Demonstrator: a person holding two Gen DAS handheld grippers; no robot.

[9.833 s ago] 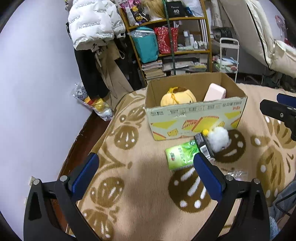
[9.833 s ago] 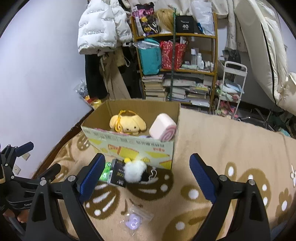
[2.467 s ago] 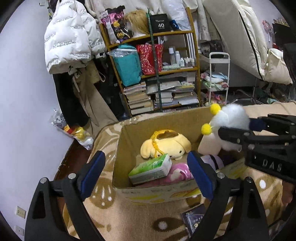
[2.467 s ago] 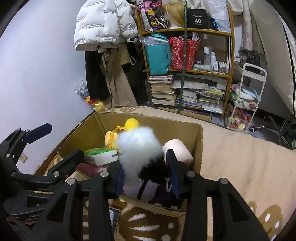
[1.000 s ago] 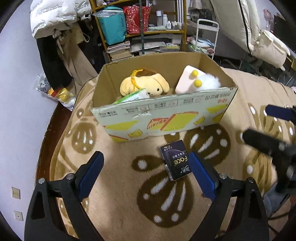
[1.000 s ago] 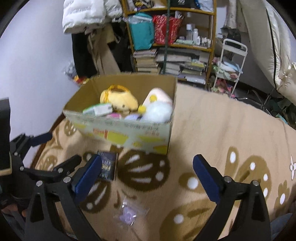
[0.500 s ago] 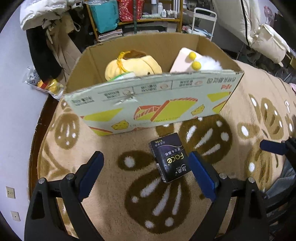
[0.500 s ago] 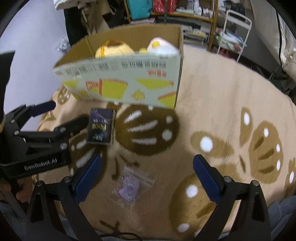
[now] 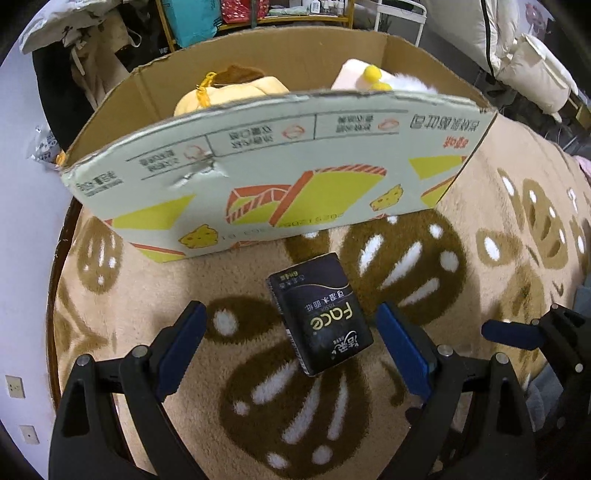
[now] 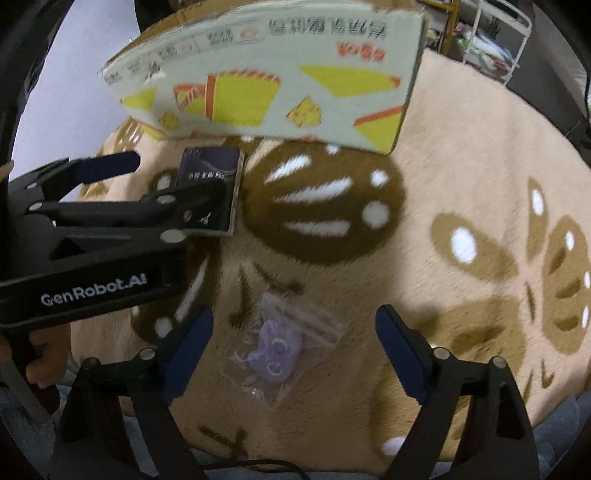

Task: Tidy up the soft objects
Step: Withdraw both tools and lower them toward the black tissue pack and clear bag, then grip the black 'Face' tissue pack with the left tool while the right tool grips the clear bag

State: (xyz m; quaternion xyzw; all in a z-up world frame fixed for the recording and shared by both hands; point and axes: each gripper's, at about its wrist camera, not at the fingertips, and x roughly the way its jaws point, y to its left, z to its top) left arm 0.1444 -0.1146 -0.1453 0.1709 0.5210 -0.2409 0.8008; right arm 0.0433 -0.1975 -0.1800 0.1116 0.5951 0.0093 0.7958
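A black tissue pack lies on the patterned blanket in front of the cardboard box. My left gripper hangs open over it, one blue pad on each side, neither touching. A clear bag holding a purple soft toy lies between the pads of my right gripper, whose jaws are closing but stand well apart from it. The box holds a yellow plush dog, a pink roll plush and a white fluffy toy. In the right wrist view the left gripper partly covers the tissue pack.
Cluttered shelves, a white jacket and hanging clothes stand behind the box. A white wire cart is at the back right. A hand grips the left tool's handle. The blanket ends near a wall with a socket on the left.
Both grippers have sunk toward the blanket and tipped downward. The tissue pack now sits between the left pads and the bagged purple toy between the right pads.
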